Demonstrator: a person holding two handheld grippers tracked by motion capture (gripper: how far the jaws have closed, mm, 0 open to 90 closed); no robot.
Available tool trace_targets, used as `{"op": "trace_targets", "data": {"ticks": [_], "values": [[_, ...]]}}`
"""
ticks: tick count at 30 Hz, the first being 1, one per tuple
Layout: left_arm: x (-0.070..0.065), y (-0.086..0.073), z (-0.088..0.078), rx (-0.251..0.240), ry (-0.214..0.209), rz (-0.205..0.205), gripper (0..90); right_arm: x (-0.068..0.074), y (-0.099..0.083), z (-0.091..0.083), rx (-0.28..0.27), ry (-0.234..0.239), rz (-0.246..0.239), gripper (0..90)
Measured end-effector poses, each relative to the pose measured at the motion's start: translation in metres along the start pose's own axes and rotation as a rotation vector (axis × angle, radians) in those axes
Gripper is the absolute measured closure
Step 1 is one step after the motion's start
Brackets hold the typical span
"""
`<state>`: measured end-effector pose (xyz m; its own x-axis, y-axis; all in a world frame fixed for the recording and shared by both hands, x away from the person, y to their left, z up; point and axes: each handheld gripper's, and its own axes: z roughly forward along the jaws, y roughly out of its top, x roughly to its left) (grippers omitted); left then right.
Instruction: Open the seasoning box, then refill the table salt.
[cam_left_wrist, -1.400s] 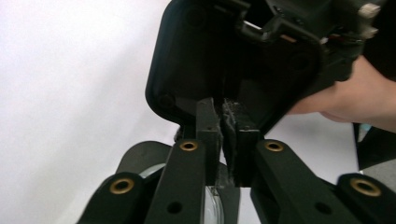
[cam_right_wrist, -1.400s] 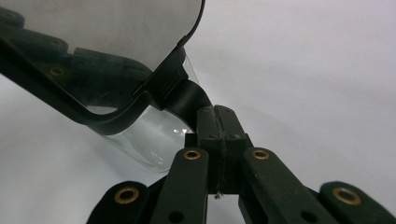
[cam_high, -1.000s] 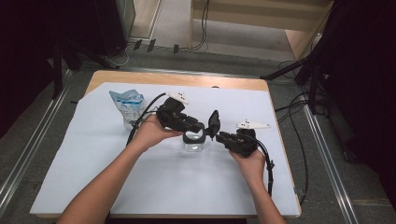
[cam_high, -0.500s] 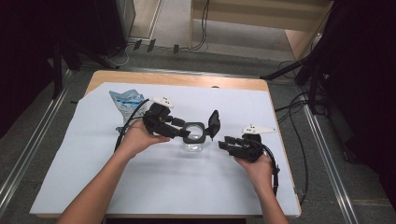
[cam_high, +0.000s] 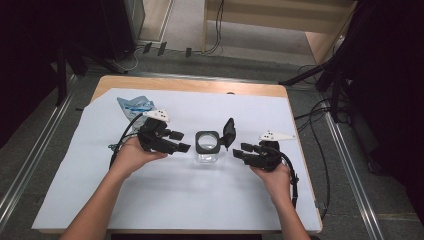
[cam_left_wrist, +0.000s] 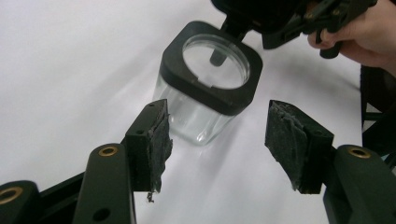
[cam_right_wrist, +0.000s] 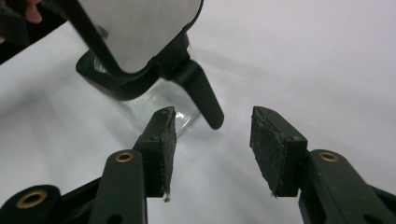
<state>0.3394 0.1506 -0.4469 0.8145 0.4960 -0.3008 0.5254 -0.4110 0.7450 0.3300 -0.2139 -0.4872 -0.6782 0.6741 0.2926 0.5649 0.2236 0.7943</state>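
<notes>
Both grippers have let go and backed off the jar. Nearest, the left gripper (cam_high: 181, 141) and right gripper (cam_high: 238, 151) flank it, jaws spread with nothing between them, having just been opening. Between them, mid-table, stands the square glass jar (cam_high: 207, 150), its black-rimmed mouth uncovered. Its hinged lid (cam_high: 228, 132) stands upright on the far right edge. Beyond lies a blue packet (cam_high: 135, 105). Opening appears complete; the jar looks ready for filling.

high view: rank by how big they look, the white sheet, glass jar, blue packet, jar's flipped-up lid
1. white sheet, by far
2. glass jar
3. blue packet, close to the jar, so unsure
4. lid, seen edge-on, so it may look smaller than it is
</notes>
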Motion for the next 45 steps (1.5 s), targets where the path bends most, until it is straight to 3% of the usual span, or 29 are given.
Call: {"op": "trace_targets", "data": {"ticks": [5,15,25,27,34,45], "values": [[0.000,-0.006,-0.009,0.004,0.039,0.004,42.1,-0.003,0.001,0.004,0.017,-0.023,-0.005,52.0],[0.008,-0.016,-0.027,-0.011,0.072,-0.024,41.8,-0.004,0.001,0.008,0.034,-0.019,-0.017,54.6],[0.019,-0.027,-0.051,-0.028,0.129,-0.060,43.0,-0.005,0.003,0.010,0.012,-0.014,-0.015,55.4],[0.021,-0.029,-0.057,-0.038,0.142,-0.071,43.1,-0.005,0.006,0.013,0.038,-0.010,-0.020,55.2],[0.026,-0.036,-0.076,-0.063,0.177,-0.097,43.7,-0.004,0.009,0.018,0.045,-0.009,-0.033,55.3],[0.036,-0.046,-0.114,-0.121,0.267,-0.159,44.3,-0.005,0.014,0.023,0.044,-0.002,-0.027,55.7]]}}
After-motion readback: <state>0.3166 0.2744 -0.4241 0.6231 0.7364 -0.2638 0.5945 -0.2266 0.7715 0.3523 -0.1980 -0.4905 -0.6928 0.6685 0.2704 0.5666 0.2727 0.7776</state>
